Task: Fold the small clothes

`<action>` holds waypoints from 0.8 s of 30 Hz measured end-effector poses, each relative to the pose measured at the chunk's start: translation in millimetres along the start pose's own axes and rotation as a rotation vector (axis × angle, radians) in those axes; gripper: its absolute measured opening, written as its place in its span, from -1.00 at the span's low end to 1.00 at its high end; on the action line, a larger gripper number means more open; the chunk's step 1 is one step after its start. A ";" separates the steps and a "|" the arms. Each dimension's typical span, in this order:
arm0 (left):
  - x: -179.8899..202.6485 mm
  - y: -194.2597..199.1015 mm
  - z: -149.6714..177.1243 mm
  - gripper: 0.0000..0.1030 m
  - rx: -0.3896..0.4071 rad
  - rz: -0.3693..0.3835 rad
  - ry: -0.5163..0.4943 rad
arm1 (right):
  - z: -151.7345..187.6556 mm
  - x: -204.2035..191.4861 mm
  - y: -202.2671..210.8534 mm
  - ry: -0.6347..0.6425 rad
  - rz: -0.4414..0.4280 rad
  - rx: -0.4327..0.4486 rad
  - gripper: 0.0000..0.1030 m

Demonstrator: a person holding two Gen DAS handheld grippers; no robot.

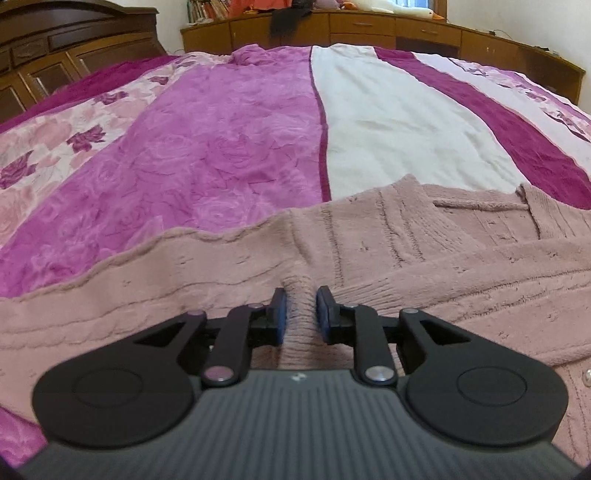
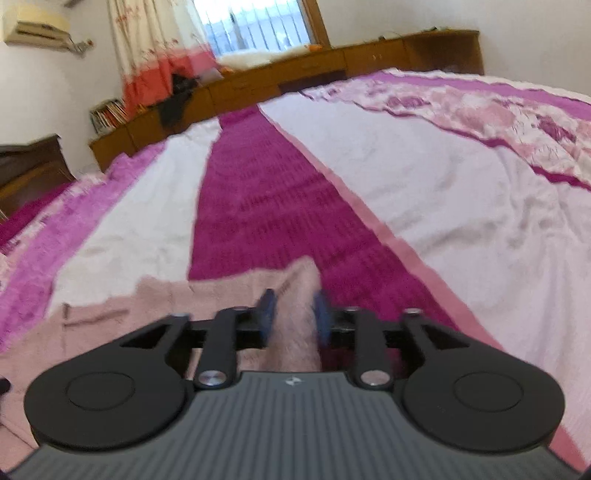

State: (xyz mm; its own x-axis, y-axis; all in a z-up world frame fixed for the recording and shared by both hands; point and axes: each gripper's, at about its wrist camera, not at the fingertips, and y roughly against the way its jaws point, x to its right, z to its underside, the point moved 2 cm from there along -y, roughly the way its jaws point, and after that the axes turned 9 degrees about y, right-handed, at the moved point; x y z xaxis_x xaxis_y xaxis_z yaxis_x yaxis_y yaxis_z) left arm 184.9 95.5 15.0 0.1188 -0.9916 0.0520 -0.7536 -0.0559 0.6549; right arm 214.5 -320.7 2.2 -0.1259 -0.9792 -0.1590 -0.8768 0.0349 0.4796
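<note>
Left gripper (image 1: 301, 310): its 2 blue pads (image 1: 281, 314) are drawn in on a pinched ridge of the pink knit sweater (image 1: 388, 251); the fabric bunches up between them, gripped on both sides

Right gripper (image 2: 292, 315): nearly closed on another fold of the same sweater (image 2: 207, 295); the knit runs between the blue pads (image 2: 266, 314) as a raised strip; the view is blurred, so the exact contact is hard to tell

Sweater: lies spread on the bed, across the near edge of the bedspread (image 1: 229, 147); cable ribs and a neckline band show toward the right in the left wrist view

Bedspread: magenta, pink floral and white stripes (image 2: 258, 192)

Beyond the bed: a low wooden cabinet (image 1: 369, 26); a curtained window (image 2: 255, 26); an air conditioner (image 2: 37, 27) on the wall
</note>
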 end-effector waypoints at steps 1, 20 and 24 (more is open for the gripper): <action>-2.6 1.1 -0.4 -0.58 0.001 -0.005 0.005 | -3.4 0.5 0.4 0.005 -0.005 0.006 -0.07; 5.7 29.3 -7.1 -0.58 0.040 0.040 0.009 | -52.5 -6.2 -35.1 -0.078 -0.123 -0.377 -0.09; 6.8 23.1 -0.9 -0.58 0.017 0.046 0.020 | -48.6 -17.7 -51.9 -0.097 -0.038 -0.430 -0.09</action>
State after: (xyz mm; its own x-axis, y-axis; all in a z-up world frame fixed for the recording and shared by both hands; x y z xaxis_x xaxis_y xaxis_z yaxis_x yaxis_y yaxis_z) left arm 168.9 87.6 31.2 0.0962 -0.9906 0.0971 -0.7696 -0.0122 0.6384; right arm 284.8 -314.8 22.1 -0.1586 -0.9542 -0.2535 -0.6114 -0.1067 0.7841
